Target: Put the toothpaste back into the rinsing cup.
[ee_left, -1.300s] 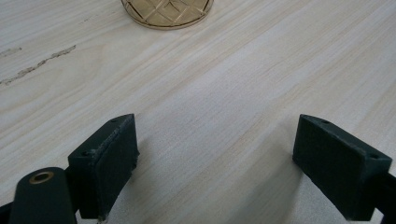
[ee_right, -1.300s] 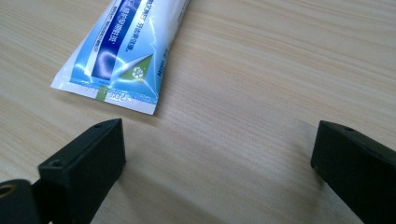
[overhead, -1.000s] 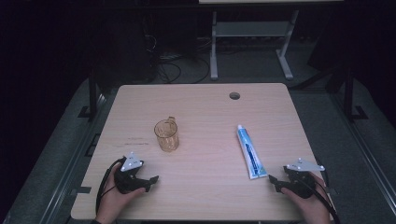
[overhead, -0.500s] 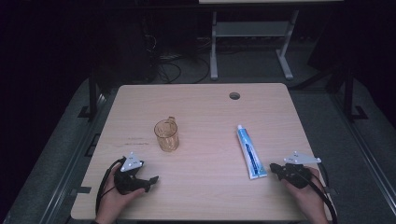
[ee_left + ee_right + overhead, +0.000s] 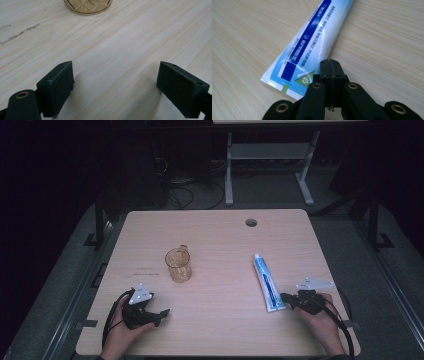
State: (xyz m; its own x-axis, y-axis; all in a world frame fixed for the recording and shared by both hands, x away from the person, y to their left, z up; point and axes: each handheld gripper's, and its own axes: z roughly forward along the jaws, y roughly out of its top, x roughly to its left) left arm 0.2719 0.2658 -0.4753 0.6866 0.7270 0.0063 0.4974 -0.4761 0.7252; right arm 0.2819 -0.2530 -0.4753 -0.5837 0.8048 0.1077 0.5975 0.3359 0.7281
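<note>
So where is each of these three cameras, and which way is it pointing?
High view: above the person's side, looking forward and down at the table, glass mug and toothpaste tube; both hands hold the left tongs and right tongs.
Left gripper view: rides the left tongs, looking along its open jaws at the mug's base.
Right gripper view: rides the right tongs, jaws shut, above the tube's flat end.
Shared: mug and tube each show in the high view and one gripper view.
</note>
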